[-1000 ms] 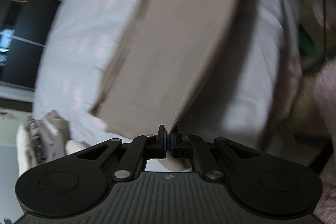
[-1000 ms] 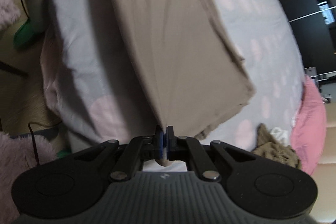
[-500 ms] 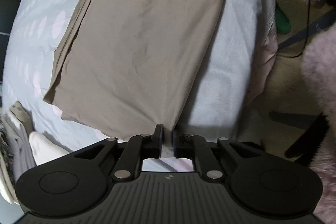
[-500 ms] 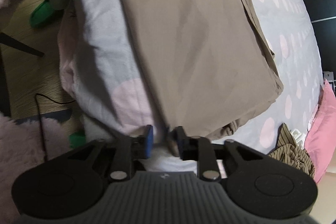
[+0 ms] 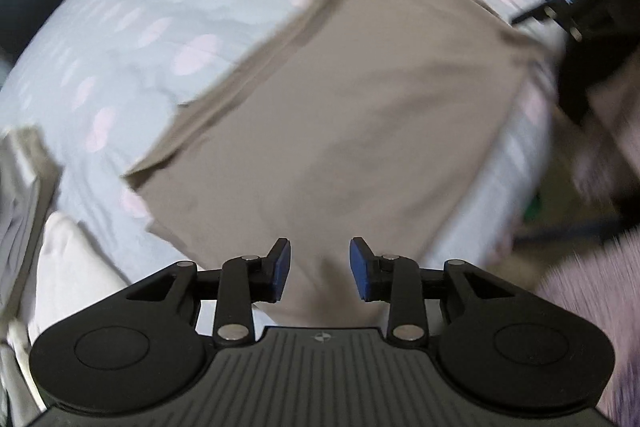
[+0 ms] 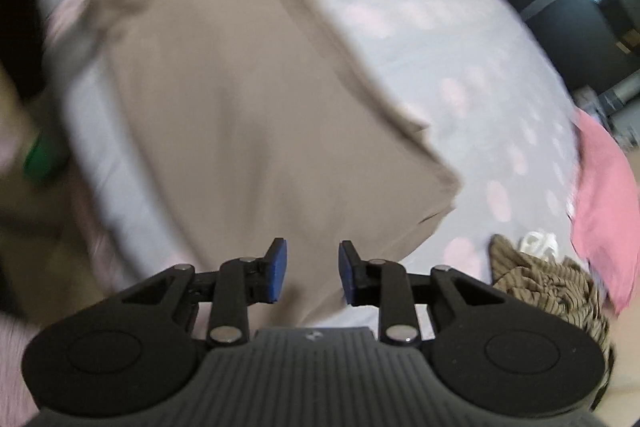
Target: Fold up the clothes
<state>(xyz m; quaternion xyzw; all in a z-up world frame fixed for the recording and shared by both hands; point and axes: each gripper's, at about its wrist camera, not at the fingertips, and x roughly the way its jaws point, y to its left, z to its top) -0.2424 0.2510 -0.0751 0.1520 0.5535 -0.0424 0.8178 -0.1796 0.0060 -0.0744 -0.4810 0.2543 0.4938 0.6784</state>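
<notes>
One folded tan cloth [image 5: 352, 115] on one dotted grey bedsheet [image 5: 152, 11]. One pink cloth [image 6: 604, 203], one striped brown garment [image 6: 548, 287], one green object [image 6: 40, 163]. Two grippers, left gripper [image 5: 319, 269] and right gripper [image 6: 307, 271].

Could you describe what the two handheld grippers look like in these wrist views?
Both match. The left gripper and right gripper have matte black linkage arms with silver pivot pins, blue pads on the fingertips, two round black discs, and a ribbed dark-grey housing bearing a small emblem. No cables, hands or sleeves show.
</notes>
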